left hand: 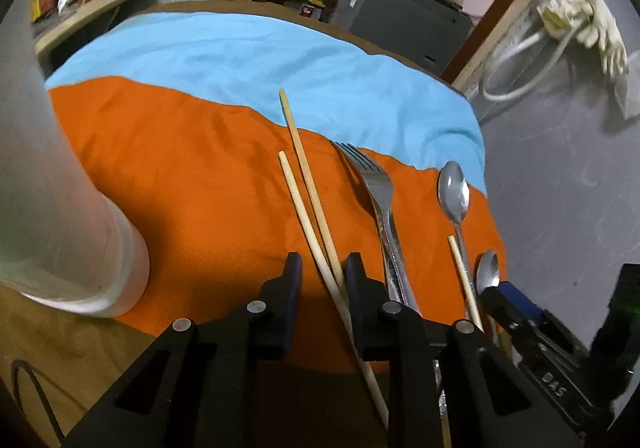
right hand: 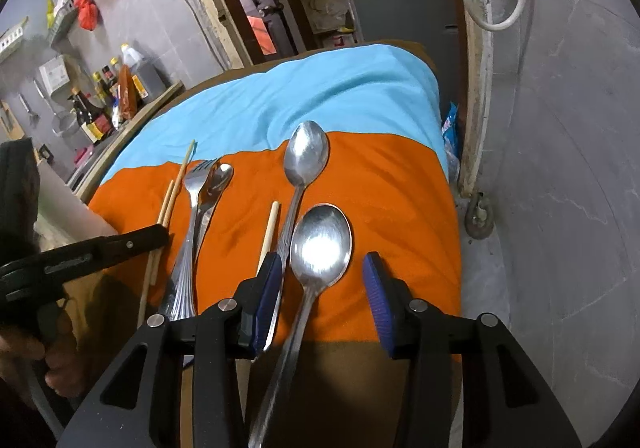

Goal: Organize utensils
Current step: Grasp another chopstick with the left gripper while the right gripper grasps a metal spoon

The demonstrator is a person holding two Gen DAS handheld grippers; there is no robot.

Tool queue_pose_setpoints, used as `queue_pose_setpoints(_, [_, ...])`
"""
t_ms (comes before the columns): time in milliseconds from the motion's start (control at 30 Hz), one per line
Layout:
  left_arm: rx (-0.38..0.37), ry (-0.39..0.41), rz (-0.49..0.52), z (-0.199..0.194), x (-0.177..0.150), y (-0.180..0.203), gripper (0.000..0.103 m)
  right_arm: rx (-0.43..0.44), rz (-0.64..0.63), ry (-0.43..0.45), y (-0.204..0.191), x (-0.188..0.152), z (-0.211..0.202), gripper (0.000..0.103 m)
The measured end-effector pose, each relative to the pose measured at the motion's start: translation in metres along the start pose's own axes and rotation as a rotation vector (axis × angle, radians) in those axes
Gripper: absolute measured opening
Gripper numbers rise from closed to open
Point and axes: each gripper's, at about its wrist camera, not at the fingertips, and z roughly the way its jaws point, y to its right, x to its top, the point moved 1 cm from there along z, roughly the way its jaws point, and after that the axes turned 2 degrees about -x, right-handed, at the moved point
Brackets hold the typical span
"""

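Note:
Utensils lie on an orange cloth (left hand: 200, 176). In the left wrist view, my left gripper (left hand: 320, 268) is open around two wooden chopsticks (left hand: 308, 184) lying between its fingers. To their right lie a fork (left hand: 376, 184), a spoon (left hand: 454, 192), a third chopstick (left hand: 464, 276) and another spoon (left hand: 488, 272). In the right wrist view, my right gripper (right hand: 322, 272) is open around a large spoon (right hand: 320, 244). A second large spoon (right hand: 306, 158), a chopstick (right hand: 269, 232), a fork (right hand: 196, 184) and a small spoon (right hand: 219, 176) lie to its left.
A translucent white cup (left hand: 60, 208) stands at the left of the cloth. A blue cloth (left hand: 248, 60) covers the far half of the table. The table's wooden edge (left hand: 60, 348) shows near me. The floor (right hand: 560, 208) drops away on the right.

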Motion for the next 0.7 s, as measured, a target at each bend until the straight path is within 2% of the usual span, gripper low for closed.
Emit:
queue_pose_setpoints(67, [-0.022, 0.006, -0.022, -0.005, -0.003, -0.005, 0.019, 0.003, 0.000, -0.002, 0.000, 0.002, 0.002, 0.042])
queue_pose_setpoints(400, [-0.010, -0.051, 0.042, -0.012, -0.012, 0.006, 0.018, 0.015, -0.001, -0.007, -0.001, 0.008, 0.007, 0.043])
queue_pose_setpoints(567, [-0.036, -0.020, -0.039, -0.023, -0.023, -0.004, 0.011, 0.019, 0.002, -0.006, 0.001, 0.008, 0.007, 0.043])
queue_pose_setpoints(700, [-0.025, 0.000, -0.073, -0.030, -0.028, -0.006, 0.009, 0.018, 0.001, -0.006, 0.001, 0.007, 0.007, 0.043])
